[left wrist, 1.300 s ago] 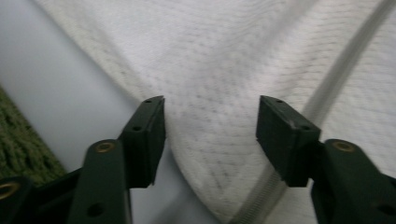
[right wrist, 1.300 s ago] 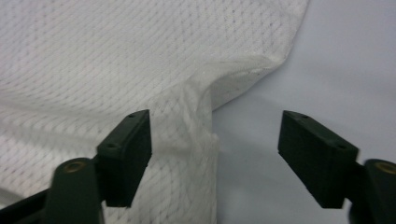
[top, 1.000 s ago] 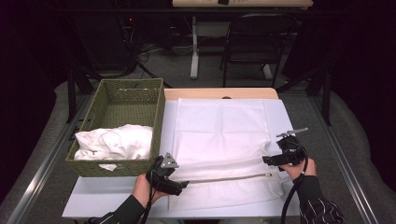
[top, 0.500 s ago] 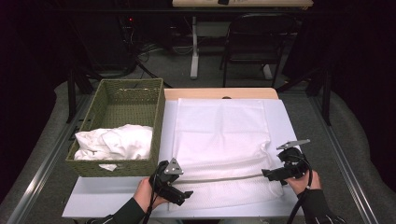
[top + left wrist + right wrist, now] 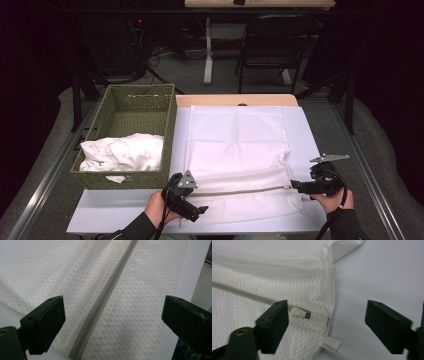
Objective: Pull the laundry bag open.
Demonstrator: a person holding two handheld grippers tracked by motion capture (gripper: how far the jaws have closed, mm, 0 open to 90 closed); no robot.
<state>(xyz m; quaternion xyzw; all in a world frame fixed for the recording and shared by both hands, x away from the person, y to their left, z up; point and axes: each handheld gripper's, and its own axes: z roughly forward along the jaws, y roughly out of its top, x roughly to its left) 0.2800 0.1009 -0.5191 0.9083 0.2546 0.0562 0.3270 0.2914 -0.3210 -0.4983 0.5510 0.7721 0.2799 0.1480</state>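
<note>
Mesh bag (image 5: 240,195) lies zipped; left gripper (image 5: 196,210) and right gripper (image 5: 296,186) hover level beside it, released.

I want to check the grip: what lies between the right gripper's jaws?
In the right gripper view, the zipper pull and mesh bag edge lie between the right gripper jaws, which stand open, untouched.

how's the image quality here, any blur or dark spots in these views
High view: the table and mesh bag are brightly lit, the room around them nearly black. Left gripper view: the zipper is fairly sharp, the near jaws soft. Right gripper view: the zipper pull is clear, the jaws blurred.
</note>
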